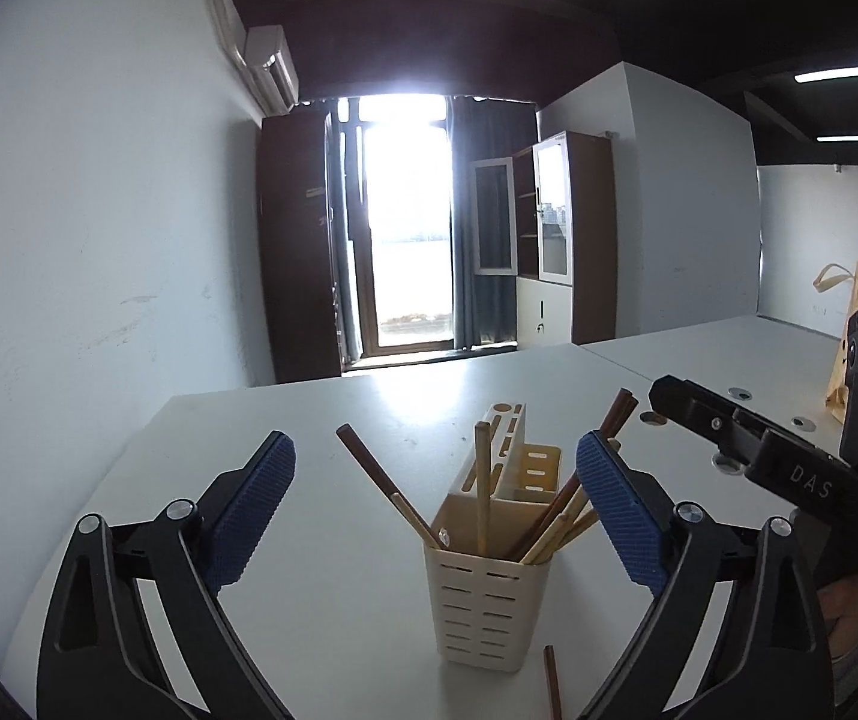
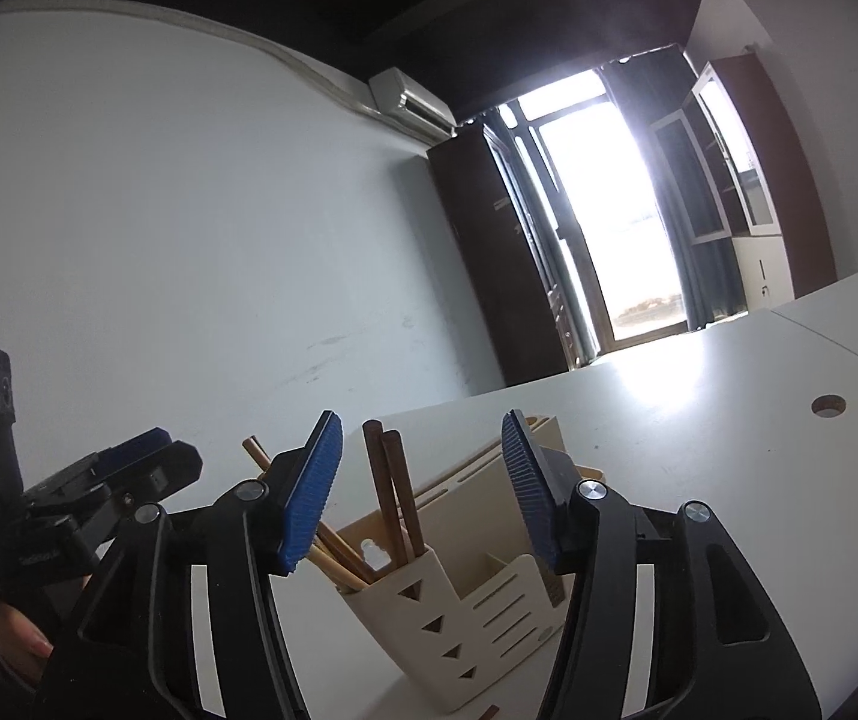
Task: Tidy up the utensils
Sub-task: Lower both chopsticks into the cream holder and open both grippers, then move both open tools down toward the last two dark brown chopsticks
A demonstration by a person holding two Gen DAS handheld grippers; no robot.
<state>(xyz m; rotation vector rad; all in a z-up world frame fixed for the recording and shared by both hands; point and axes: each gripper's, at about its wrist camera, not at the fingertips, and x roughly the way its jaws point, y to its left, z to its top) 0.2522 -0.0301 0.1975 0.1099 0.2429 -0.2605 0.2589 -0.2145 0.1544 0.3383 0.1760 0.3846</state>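
Observation:
A cream slotted utensil holder (image 1: 489, 600) stands on the white table (image 1: 321, 420) and holds several wooden chopsticks (image 1: 482, 492), light and dark. My left gripper (image 1: 435, 480) is open and empty, its blue pads on either side of the holder. One dark chopstick (image 1: 552, 684) lies on the table in front of the holder. The holder also shows in the right wrist view (image 2: 459, 618) with two dark chopsticks (image 2: 390, 492) upright in it. My right gripper (image 2: 423, 480) is open and empty just above it, and its black body (image 1: 759, 456) shows in the left wrist view.
The table has round cable holes (image 2: 828, 405) at the right. A brown paper bag (image 1: 849, 348) stands at the far right edge. A white wall runs along the left side. Cabinets and a bright glass door (image 1: 405, 222) are behind the table.

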